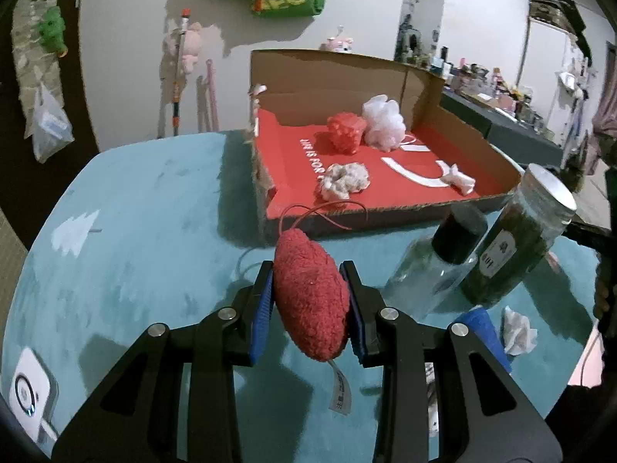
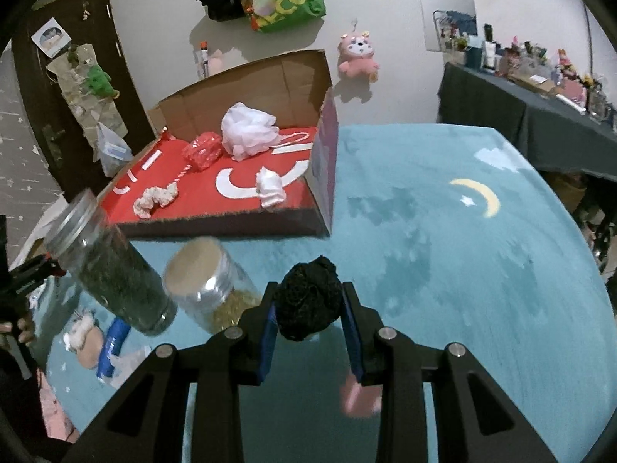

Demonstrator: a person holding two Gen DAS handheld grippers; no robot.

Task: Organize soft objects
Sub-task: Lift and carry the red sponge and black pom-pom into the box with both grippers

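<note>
My left gripper (image 1: 308, 281) is shut on a red fuzzy oval plush (image 1: 310, 301) with a thin red cord and a white tag, held above the teal mat short of the box. My right gripper (image 2: 310, 310) is shut on a black mesh puff (image 2: 308, 301), also held above the mat. An open cardboard box with a red floor (image 1: 293, 162) (image 2: 193, 177) holds a red soft cube (image 1: 346, 131) (image 2: 202, 150), a white mesh puff (image 1: 383, 121) (image 2: 246, 129), a pale scrunchie (image 1: 343, 181) (image 2: 156, 198) and a small white soft piece (image 1: 459, 179) (image 2: 270, 187).
A jar of dark green stuff (image 1: 516, 239) (image 2: 112, 270) and a clear bottle with a black cap (image 1: 439, 262) stand right of my left gripper. A jar with a tan lid (image 2: 208, 285) lies left of my right gripper. Crumpled tissue (image 1: 518, 333) and a blue item (image 2: 112, 347) lie on the mat.
</note>
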